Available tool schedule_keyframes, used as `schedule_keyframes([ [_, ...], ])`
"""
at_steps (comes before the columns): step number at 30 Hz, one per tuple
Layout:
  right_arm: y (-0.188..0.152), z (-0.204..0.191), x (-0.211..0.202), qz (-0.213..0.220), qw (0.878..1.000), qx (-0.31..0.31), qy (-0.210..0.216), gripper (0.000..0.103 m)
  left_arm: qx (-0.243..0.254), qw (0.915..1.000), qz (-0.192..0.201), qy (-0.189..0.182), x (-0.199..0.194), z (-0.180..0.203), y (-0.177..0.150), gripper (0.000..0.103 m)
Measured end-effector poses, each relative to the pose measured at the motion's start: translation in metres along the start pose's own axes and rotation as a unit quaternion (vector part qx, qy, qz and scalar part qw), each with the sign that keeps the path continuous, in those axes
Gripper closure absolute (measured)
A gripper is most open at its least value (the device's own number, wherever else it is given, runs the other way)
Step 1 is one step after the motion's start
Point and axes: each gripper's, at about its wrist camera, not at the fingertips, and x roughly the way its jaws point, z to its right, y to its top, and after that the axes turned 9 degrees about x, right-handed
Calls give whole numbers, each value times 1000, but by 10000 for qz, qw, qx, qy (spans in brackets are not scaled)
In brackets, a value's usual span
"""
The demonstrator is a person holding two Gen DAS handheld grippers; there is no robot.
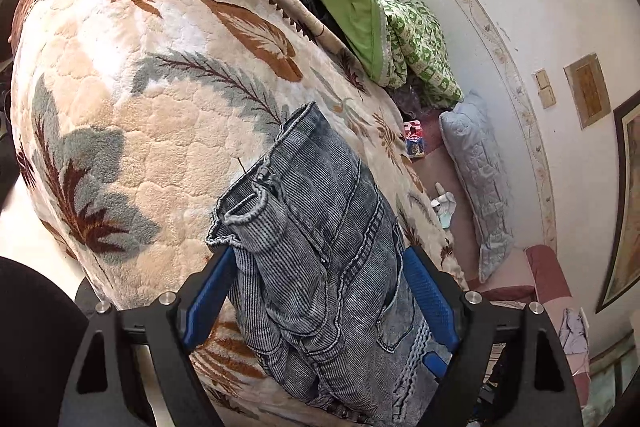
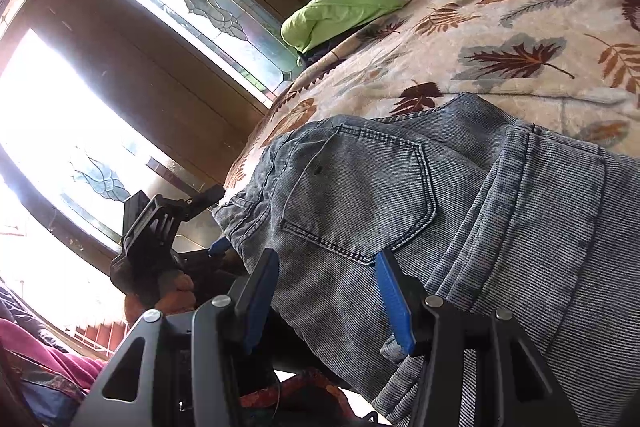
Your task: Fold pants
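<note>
— Pants legs: cut off at the bottom edge, lower finger pads hidden behind denim.
— Right wrist view: cloth contact with the pads unclear; window blown out, nothing readable beyond.

The left gripper has its blue-padded jaws spread wide, with denim bunched between them. The right gripper is also parted, its fingers straddling cloth. A bare hand holds the left gripper's handle.

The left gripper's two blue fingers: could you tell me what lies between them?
Bunched grey jeans fill the gap between the left gripper's fingers, as its own wrist view shows.
</note>
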Motion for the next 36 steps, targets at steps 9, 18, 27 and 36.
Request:
schedule_keyframes([
  [9,1,2,-3,49,10000,66,45,50,70,9998,162,-119,-20,7,0,17],
  [18,1,1,-6,85,9999,77,44,50,-268,9994,-161,117,-6,-4,-16,17],
  [27,2,1,-4,50,10000,70,21,50,-363,9981,-434,248,2,-2,-33,17],
  [36,1,2,-6,80,9999,90,-3,50,-580,9977,-313,170,14,-9,-9,17],
])
